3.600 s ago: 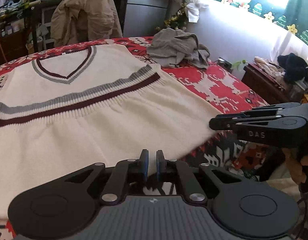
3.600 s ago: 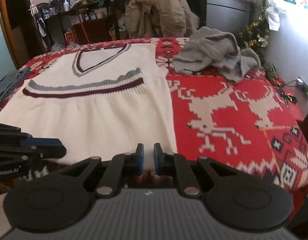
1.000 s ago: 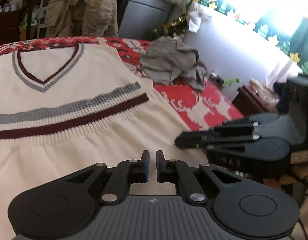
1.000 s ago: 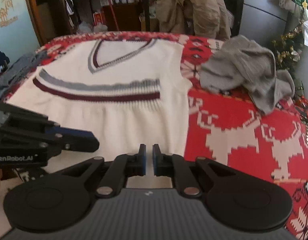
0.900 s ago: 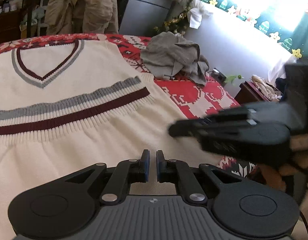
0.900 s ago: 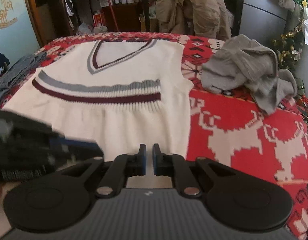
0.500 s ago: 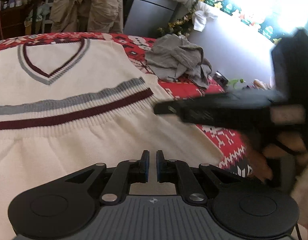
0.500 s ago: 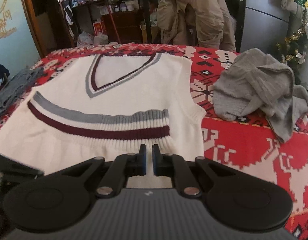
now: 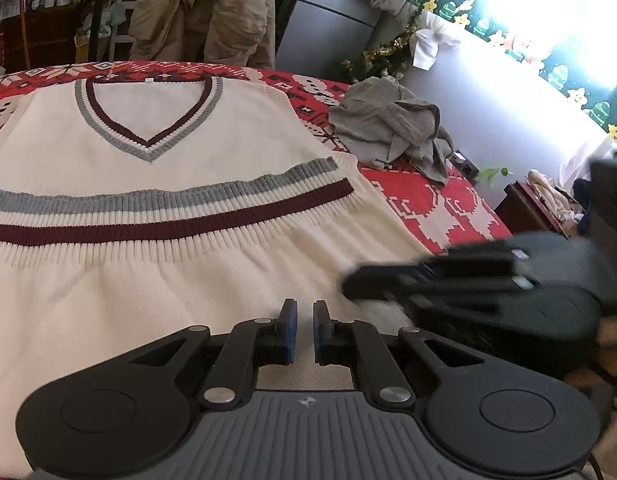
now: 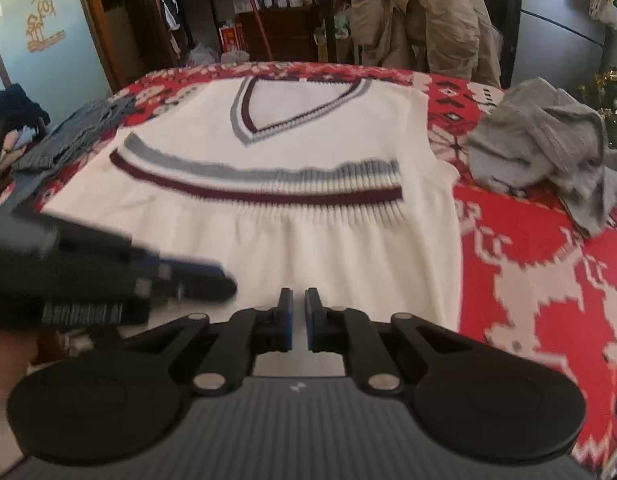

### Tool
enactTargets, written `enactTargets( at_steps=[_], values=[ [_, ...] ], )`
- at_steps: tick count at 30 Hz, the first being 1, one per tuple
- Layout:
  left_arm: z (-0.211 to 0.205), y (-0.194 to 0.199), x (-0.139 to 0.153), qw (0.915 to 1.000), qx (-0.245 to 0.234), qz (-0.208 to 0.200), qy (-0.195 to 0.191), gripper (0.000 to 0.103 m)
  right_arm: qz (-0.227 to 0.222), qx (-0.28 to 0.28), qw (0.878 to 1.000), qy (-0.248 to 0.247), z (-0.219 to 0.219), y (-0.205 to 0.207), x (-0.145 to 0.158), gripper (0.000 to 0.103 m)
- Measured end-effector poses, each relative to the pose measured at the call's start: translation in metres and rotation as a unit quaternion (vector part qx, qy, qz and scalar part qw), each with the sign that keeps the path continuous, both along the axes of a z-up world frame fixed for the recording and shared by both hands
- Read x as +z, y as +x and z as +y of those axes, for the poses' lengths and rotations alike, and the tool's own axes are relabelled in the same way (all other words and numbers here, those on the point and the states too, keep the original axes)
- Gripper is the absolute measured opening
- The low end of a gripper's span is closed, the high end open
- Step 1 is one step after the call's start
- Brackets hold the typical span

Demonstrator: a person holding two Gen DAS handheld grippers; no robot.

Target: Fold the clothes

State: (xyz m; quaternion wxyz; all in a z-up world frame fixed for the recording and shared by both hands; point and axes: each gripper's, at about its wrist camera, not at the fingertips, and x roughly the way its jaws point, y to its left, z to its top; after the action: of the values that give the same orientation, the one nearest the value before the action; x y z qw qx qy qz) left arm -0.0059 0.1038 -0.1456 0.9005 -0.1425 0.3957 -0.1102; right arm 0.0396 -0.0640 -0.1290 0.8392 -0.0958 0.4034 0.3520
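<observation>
We see a cream sleeveless sweater [image 9: 180, 264] spread flat on a red patterned bedspread [image 10: 548, 280], its V-neck at the far end and its hem nearest us. A grey band and a maroon band run across it from left to right, about midway down.

The left gripper [image 9: 304, 332] sits over the near hem of the sweater; its blue-padded fingers stand a narrow slit apart, nearly closed, with cream fabric showing in the gap beyond them. Whether any cloth is actually pinched there we cannot tell. The right gripper [image 10: 298, 320] is in the same posture, jaws almost together, above the hem near the sweater's right edge. Each tool shows as a blurred dark shape in the other's view, the two close beside one another at the near edge of the bed.

The sweater's right side edge runs straight from the armhole down to the hem, with open red bedspread beyond it. A crumpled grey garment [image 10: 548, 148] lies far right, well apart from the sweater. On the left, a dark grey folded piece [image 10: 72, 136] lies just beside the sweater's shoulder, leaving little bare room on that side. A tan jacket [image 10: 424, 16] hangs on a chair beyond the far edge of the bed.
</observation>
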Motion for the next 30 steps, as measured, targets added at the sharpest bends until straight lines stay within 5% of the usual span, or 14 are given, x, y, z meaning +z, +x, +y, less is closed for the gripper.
enactTargets(
  at_steps=[10, 20, 30],
  values=[
    [0.015, -0.017, 0.007, 0.9999, 0.007, -0.005, 0.012, 0.006, -0.013, -0.002, 1.0, 0.009, 0.032, 0.032, 0.001, 0.006],
    [0.037, -0.043, 0.018, 0.999, 0.019, -0.012, 0.039, 0.006, 0.013, 0.023, 1.0, 0.016, 0.017, -0.029, 0.012, 0.007],
    [0.066, -0.05, 0.005, 0.9979, 0.05, 0.006, 0.04, 0.006, 0.006, 0.064, 0.998, 0.002, 0.08, -0.05, -0.001, 0.007]
  ],
)
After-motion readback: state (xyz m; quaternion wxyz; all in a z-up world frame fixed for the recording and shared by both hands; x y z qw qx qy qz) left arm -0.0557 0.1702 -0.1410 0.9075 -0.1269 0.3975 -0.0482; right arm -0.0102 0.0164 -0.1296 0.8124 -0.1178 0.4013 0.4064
